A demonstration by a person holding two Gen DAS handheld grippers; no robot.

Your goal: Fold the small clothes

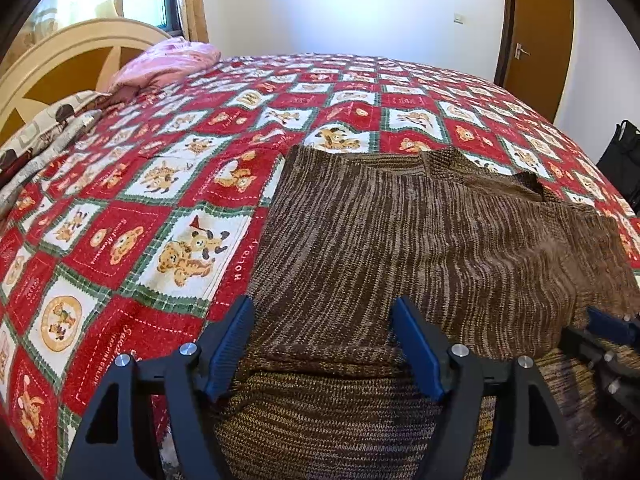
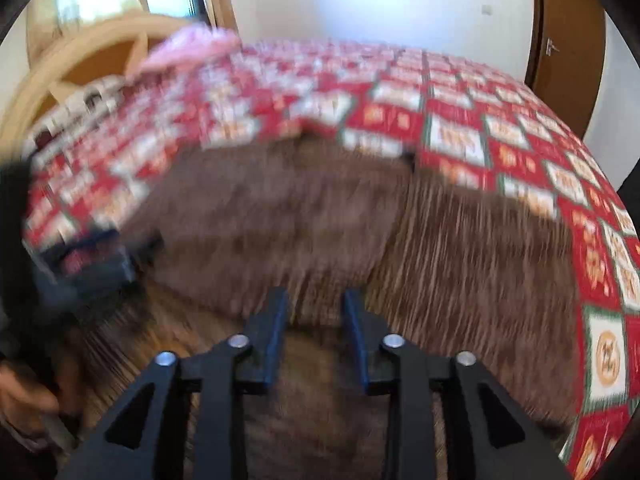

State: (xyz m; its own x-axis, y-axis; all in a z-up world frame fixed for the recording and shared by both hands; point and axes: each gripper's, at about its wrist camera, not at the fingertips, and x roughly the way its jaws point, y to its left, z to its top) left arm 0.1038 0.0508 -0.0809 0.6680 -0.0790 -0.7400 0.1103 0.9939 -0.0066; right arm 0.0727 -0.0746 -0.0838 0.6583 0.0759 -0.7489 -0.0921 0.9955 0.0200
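A brown marled knit sweater (image 1: pixel 420 232) lies flat on the bed, its near hem hanging over the bed's front edge. My left gripper (image 1: pixel 324 320) is open, its blue pads straddling the sweater's near left hem, with nothing held. My right gripper (image 2: pixel 316 308) is open above the sweater (image 2: pixel 360 232) near its front edge; this view is blurred by motion. The right gripper also shows at the right edge of the left wrist view (image 1: pixel 612 322), and the left gripper shows blurred at the left of the right wrist view (image 2: pixel 92 256).
The bed has a red, white and green teddy-bear quilt (image 1: pixel 160 208). A pink pillow (image 1: pixel 168 60) and a patterned blanket (image 1: pixel 44 128) lie by the cream headboard (image 1: pixel 52 64). A brown door (image 1: pixel 540 36) and a black bag (image 1: pixel 624 152) stand at the right.
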